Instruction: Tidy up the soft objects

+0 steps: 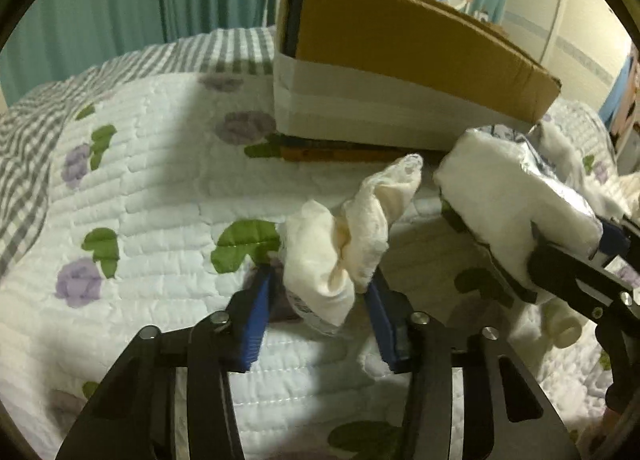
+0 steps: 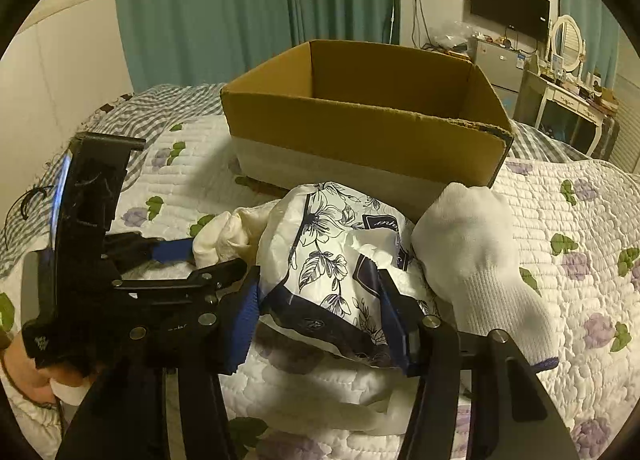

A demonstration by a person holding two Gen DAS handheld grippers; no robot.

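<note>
My left gripper point(image 1: 320, 284) is shut on a crumpled cream cloth point(image 1: 344, 236), just above the floral quilt point(image 1: 160, 188). My right gripper point(image 2: 320, 284) is shut on a floral-printed white soft pack point(image 2: 332, 256); this pack also shows at the right of the left wrist view point(image 1: 516, 196). A white knit glove point(image 2: 476, 244) lies on the quilt right of the pack. An open cardboard box point(image 2: 360, 128) stands on the bed behind both; I see no contents in the part of its inside that shows. The left gripper and its cloth point(image 2: 224, 236) appear left of the pack in the right wrist view.
The bed's grey checked border point(image 1: 36, 148) runs along the left. Teal curtains point(image 2: 240, 4) hang behind. A desk with a mirror point(image 2: 568, 40) and a wall TV point(image 2: 508, 4) stand at the far right. A small white bottle point(image 1: 564, 328) lies under the right gripper.
</note>
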